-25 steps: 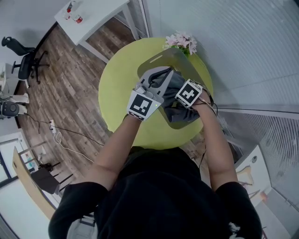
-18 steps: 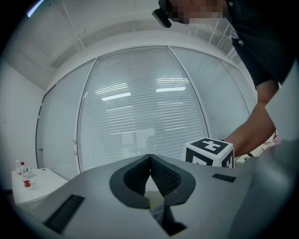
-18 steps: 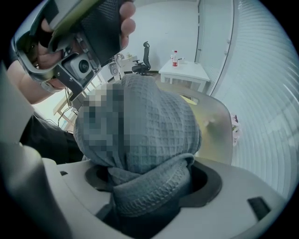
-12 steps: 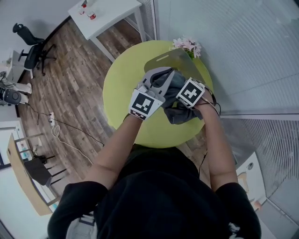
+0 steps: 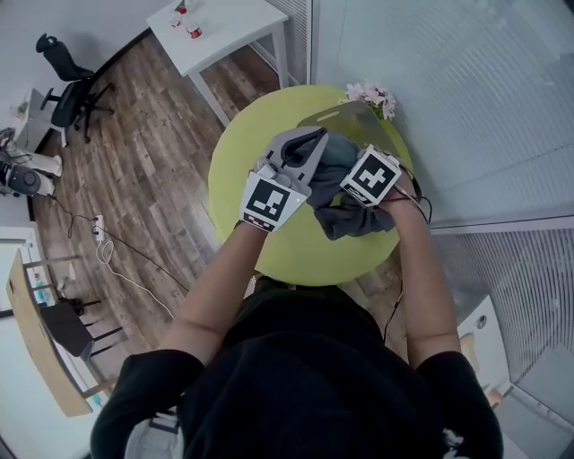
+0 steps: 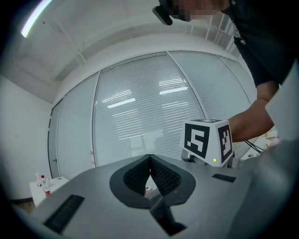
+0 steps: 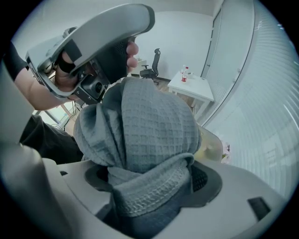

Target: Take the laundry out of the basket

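A grey waffle-weave towel [image 5: 352, 215] hangs bunched above the round yellow-green table [image 5: 242, 179]. My right gripper [image 5: 339, 186] is shut on it; in the right gripper view the towel [image 7: 149, 126] fills the space between the jaws of the right gripper [image 7: 154, 184]. The translucent basket [image 5: 352, 116] stands behind the towel on the table's far side. My left gripper [image 5: 303, 151] is held just left of the towel, pointing level. In the left gripper view its pads meet at the tips of the left gripper [image 6: 149, 161] with nothing between them.
A small bunch of pink flowers [image 5: 372, 92] stands at the table's far edge beside the basket. Frosted glass walls run along the right. A white side table [image 5: 224, 27] and an office chair [image 5: 63, 63] stand on the wooden floor to the left.
Both grippers have risen. The right gripper has lifted the grey towel up out of the basket, and it now hangs in front of the basket.
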The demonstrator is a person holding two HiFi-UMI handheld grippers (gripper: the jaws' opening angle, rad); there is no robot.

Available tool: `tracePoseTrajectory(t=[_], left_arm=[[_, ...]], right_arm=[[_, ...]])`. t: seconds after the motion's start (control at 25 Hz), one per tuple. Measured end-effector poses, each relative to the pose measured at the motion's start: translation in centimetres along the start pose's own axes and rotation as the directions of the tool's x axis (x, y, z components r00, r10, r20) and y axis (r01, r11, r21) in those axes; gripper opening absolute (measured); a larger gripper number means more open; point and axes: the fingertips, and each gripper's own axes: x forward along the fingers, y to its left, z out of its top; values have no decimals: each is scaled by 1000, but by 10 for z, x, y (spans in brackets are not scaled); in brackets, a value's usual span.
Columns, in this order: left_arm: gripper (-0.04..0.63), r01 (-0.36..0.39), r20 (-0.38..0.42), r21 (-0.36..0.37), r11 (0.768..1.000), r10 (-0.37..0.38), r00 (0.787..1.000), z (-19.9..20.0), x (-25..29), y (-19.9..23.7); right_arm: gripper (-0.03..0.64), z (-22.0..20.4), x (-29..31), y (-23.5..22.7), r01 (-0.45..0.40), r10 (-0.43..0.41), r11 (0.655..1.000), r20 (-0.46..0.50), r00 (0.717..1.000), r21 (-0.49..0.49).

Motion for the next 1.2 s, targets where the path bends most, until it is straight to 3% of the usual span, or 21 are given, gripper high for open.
tracePoseTrajectory(t=[0.28,0.76,1.2], left_arm=[[9,-5,22,10,1000,4,1000,13,-49,33],[9,-124,13,7,992,124,992,1,-156,116],[9,-151,-32,-39,988,149,988,-60,-205,141]], right_arm=[[396,56,-7,34,21,-20,1000,21,1000,-8],[396,162,36,101,-6,10,997,49,999,-81],[397,179,113,132,-45,49,995,41,998,-90]])
